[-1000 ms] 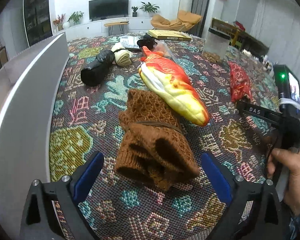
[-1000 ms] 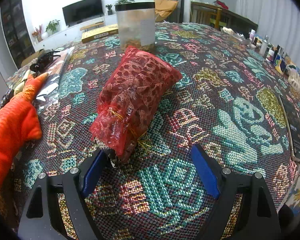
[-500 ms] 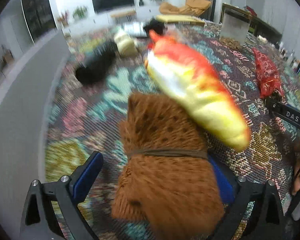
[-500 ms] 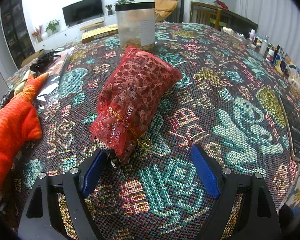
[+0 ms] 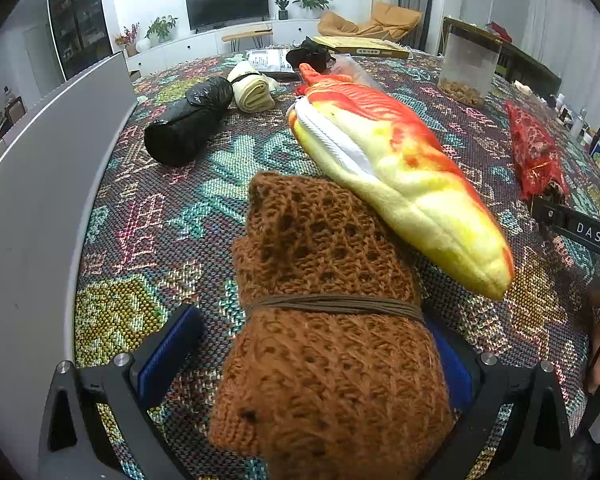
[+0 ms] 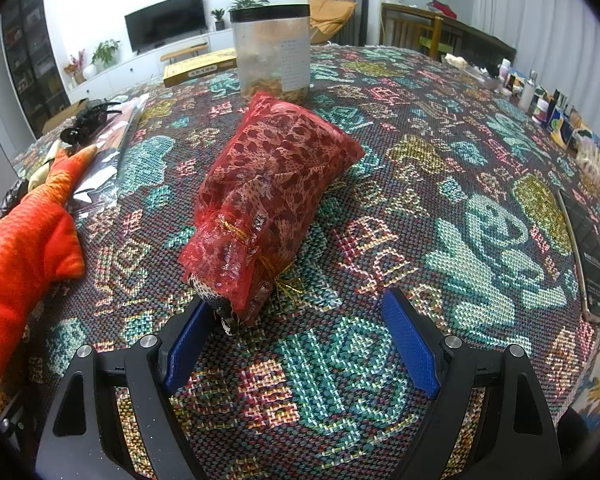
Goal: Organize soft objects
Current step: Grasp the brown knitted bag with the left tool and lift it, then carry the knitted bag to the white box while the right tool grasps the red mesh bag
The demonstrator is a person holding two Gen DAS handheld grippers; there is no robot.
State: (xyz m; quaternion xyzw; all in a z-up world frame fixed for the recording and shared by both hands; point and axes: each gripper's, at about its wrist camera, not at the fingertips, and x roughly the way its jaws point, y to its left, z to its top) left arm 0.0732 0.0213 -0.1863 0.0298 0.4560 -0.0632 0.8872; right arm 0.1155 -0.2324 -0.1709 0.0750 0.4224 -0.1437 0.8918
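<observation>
The left claw (image 5: 300, 364) has come down around the brown knitted bundle (image 5: 324, 320), which a second ago lay ahead of its tips; its jaws stand wide, the left pad clear of the knit, so I judge a grasp is next. Only the left view shows the black roll (image 5: 188, 124). The right claw (image 6: 300, 344) stays apart at the red mesh bag (image 6: 272, 192) on the tabletop (image 6: 440, 184); its view alone shows the fish toy's (image 6: 24, 248) orange back.

Evenly lit by soft indoor light, colours vivid. Sharp throughout, no motion blur. Strong fisheye bending toward the edges, dark vignette filling the corners.
</observation>
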